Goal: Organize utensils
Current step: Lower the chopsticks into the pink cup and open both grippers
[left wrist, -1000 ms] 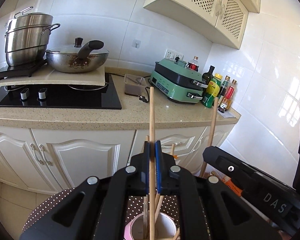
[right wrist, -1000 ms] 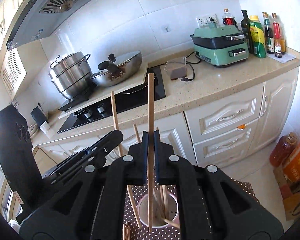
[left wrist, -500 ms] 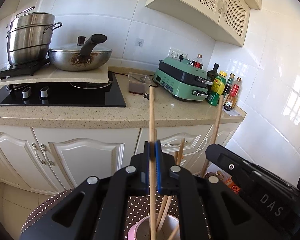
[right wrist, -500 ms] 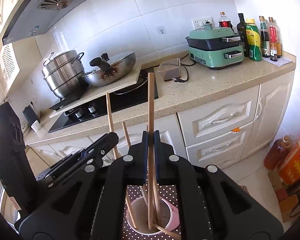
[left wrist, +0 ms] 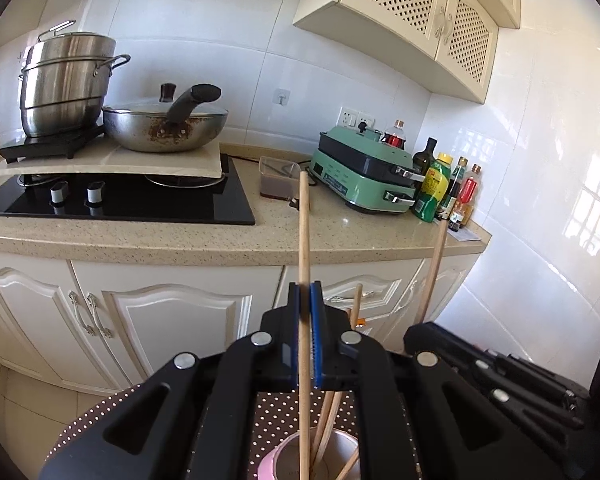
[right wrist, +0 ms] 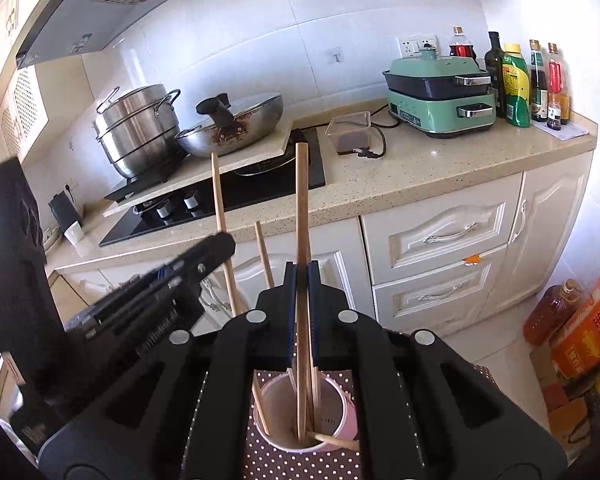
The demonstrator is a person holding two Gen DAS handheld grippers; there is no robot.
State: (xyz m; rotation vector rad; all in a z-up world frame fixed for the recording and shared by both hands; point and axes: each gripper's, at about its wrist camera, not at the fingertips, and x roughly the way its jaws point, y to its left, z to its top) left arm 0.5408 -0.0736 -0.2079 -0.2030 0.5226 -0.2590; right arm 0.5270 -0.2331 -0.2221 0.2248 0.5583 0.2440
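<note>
My left gripper [left wrist: 305, 300] is shut on a wooden chopstick [left wrist: 304, 232] that stands upright, its lower end inside the pink-and-white cup [left wrist: 288, 456] below. My right gripper [right wrist: 301, 280] is shut on another upright chopstick [right wrist: 301, 200], its lower end in the same cup [right wrist: 340, 420]. Several more chopsticks [right wrist: 262, 404] lean in the cup. The cup stands on a brown polka-dot cloth [right wrist: 260, 456]. The right gripper and its chopstick [left wrist: 436, 264] show at the right of the left wrist view; the left gripper and its chopstick [right wrist: 220, 200] show at the left of the right wrist view.
Beyond is a kitchen counter [left wrist: 340, 240] with a black hob [left wrist: 140, 204], a steel pot [left wrist: 68, 80], a wok [left wrist: 164, 128], a green cooker [left wrist: 364, 176] and bottles [left wrist: 436, 188]. White cabinets [right wrist: 440, 252] stand below. An oil bottle [right wrist: 552, 308] and boxes [right wrist: 584, 340] sit on the floor.
Both grippers have lowered with their chopsticks, so the sticks reach deeper into the cup. Both stay shut.
</note>
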